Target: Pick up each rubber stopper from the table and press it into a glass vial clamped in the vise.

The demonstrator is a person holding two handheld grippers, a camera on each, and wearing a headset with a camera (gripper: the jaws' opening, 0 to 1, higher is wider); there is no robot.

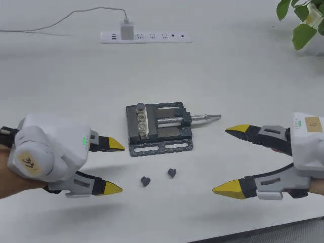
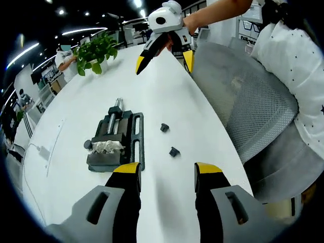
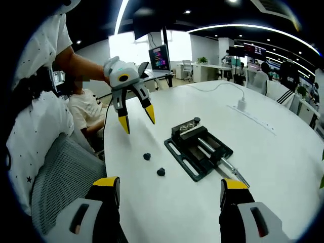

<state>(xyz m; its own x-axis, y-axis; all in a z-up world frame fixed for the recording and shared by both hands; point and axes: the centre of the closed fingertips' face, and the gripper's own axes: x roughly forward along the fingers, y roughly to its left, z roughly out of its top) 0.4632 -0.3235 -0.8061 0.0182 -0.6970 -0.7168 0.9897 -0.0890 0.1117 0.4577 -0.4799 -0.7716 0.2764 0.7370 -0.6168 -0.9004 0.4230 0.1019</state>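
A dark vise (image 1: 161, 132) stands mid-table with clear glass vials (image 1: 142, 122) clamped in its jaws; the far vial carries a dark stopper (image 1: 140, 107). Two black rubber stoppers (image 1: 146, 180) (image 1: 172, 172) lie loose on the table in front of the vise. My left gripper (image 1: 119, 167) hovers open to their left, nothing between its yellow tips. My right gripper (image 1: 221, 160) is wide open to their right, also empty. The left gripper view shows the vise (image 2: 114, 139), both stoppers (image 2: 164, 127) (image 2: 174, 151) and the right gripper (image 2: 164, 55). The right gripper view shows the vise (image 3: 200, 147) and stoppers (image 3: 147, 157) (image 3: 161, 172).
A white power strip (image 1: 144, 36) with a charger and cable lies at the table's far side. Plant leaves (image 1: 304, 23) hang at the far right. The table's front edge runs near my grippers, with a grey mesh chair (image 2: 243, 101) beyond it.
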